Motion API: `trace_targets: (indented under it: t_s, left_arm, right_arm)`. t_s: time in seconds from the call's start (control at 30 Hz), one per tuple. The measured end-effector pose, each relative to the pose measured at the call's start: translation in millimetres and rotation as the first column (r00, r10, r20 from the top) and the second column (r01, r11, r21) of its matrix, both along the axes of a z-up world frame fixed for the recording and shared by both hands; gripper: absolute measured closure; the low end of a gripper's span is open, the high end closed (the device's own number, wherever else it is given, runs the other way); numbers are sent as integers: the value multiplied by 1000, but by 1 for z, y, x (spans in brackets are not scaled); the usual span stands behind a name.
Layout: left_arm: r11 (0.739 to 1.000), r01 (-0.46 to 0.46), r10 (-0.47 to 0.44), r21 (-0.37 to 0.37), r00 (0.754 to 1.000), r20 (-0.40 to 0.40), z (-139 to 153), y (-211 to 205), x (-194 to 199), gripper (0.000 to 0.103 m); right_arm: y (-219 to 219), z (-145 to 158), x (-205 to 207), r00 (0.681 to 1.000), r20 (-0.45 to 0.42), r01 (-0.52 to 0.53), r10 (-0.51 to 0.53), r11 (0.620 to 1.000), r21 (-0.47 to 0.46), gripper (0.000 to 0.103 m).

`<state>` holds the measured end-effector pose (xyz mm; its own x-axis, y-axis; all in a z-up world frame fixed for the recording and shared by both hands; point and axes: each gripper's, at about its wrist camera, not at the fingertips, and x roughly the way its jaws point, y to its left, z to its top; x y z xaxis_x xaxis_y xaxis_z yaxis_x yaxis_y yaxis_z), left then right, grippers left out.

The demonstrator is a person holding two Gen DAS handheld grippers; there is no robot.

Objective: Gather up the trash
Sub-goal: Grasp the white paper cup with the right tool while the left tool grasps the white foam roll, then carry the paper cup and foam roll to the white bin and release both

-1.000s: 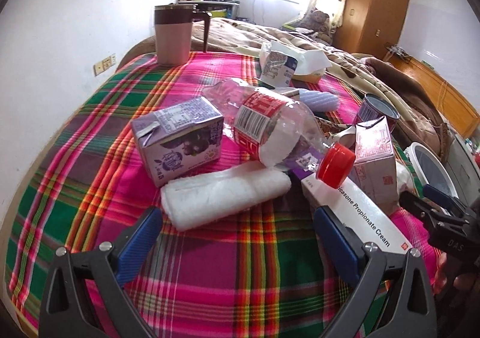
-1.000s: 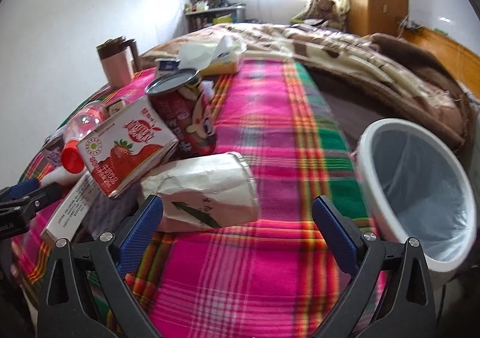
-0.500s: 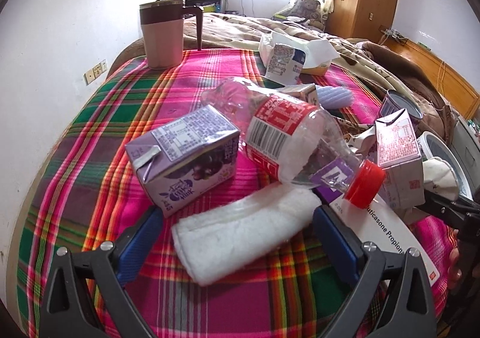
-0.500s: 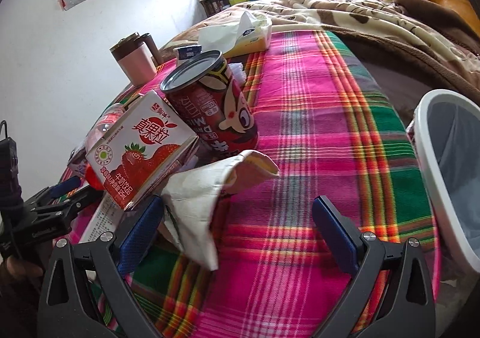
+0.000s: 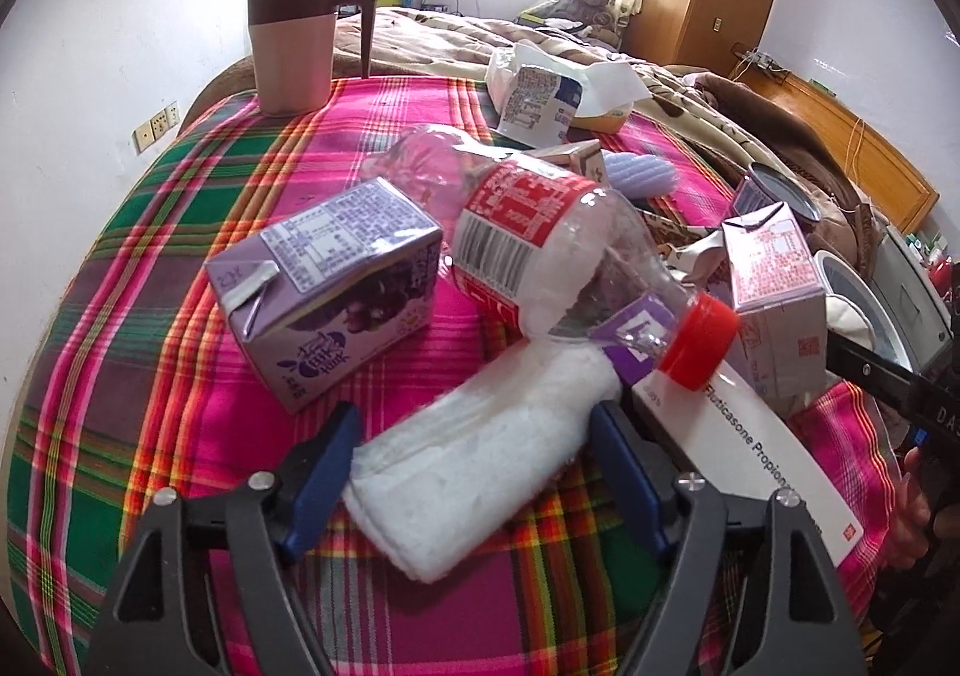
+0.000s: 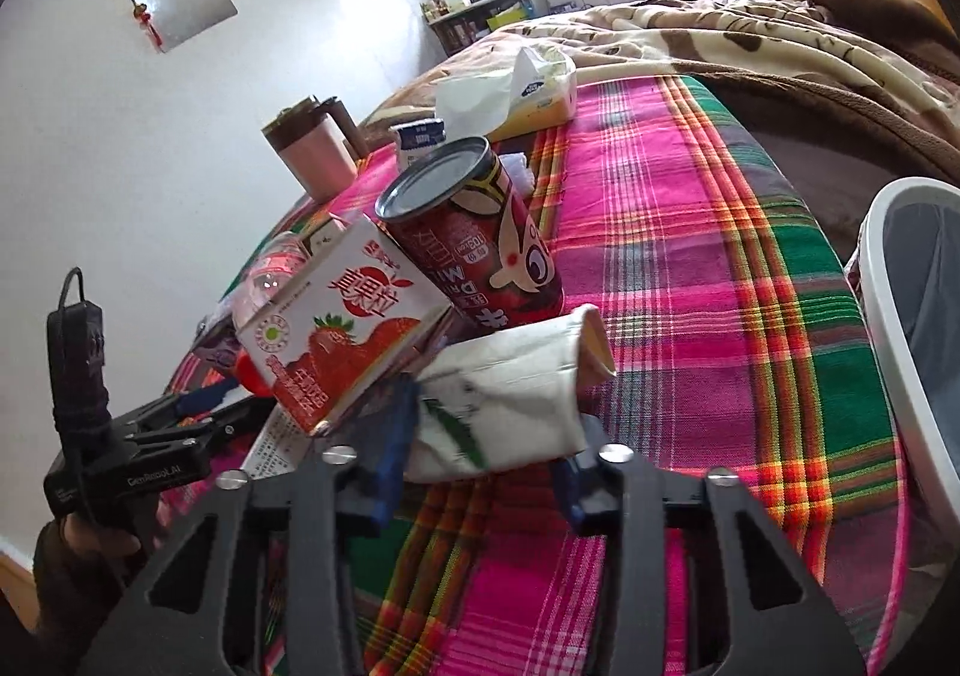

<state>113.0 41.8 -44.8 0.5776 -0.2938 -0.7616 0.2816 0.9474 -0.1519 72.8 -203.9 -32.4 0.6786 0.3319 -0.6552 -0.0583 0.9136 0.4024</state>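
Observation:
In the left wrist view my left gripper [image 5: 474, 454] has closed on a rolled white tissue wad [image 5: 480, 466] lying on the plaid cloth. Beside it lie a purple milk carton [image 5: 336, 286] and a clear plastic bottle [image 5: 558, 250] with a red cap. In the right wrist view my right gripper [image 6: 486, 436] is shut on a crumpled white paper cup [image 6: 516, 388], lifted slightly off the cloth. A strawberry milk carton [image 6: 342, 328] and a red drink can [image 6: 474, 238] stand just beyond it. The white trash bin [image 6: 900, 316] is at the right edge.
A pink mug [image 5: 294, 51] stands at the back left. A tissue pack [image 5: 552, 93] and a white medicine box [image 5: 762, 448] lie on the cloth. The plaid cloth [image 6: 690, 196] runs toward the blanket-covered bed. The bin also shows in the left wrist view [image 5: 858, 298].
Both grippers have moved forward and closed: the left onto the tissue wad, the right onto the paper cup, which is squeezed and tilted. The bin has shifted to the right edge.

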Motion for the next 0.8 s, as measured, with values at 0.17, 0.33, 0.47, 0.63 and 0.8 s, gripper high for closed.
trace_targets:
  t_s: [0.17, 0.33, 0.47, 0.63, 0.8]
  left_arm:
    - [1000, 22, -22, -12, 1000, -4, 2, -2, -10, 39]
    - [997, 68, -69, -22, 998, -15, 2, -3, -14, 42]
    - [997, 70, -70, 32, 998, 5, 2, -7, -1, 23]
    - [989, 112, -111, 99, 994, -7, -4, -22, 8, 24]
    - [991, 115, -116, 64, 993, 3, 3, -21, 0, 65]
  right_arm:
    - [1, 4, -4, 1000, 25, -5, 5, 1000, -6, 86]
    - [2, 8, -9, 999, 43, -15, 17, 999, -49, 91]
    - [1, 9, -12, 998, 51, -22, 26, 997, -73, 92]
    - [2, 12, -14, 998, 59, -18, 23, 996, -84, 94]
    - [0, 15, -18, 997, 74, 5, 4, 993, -118, 97]
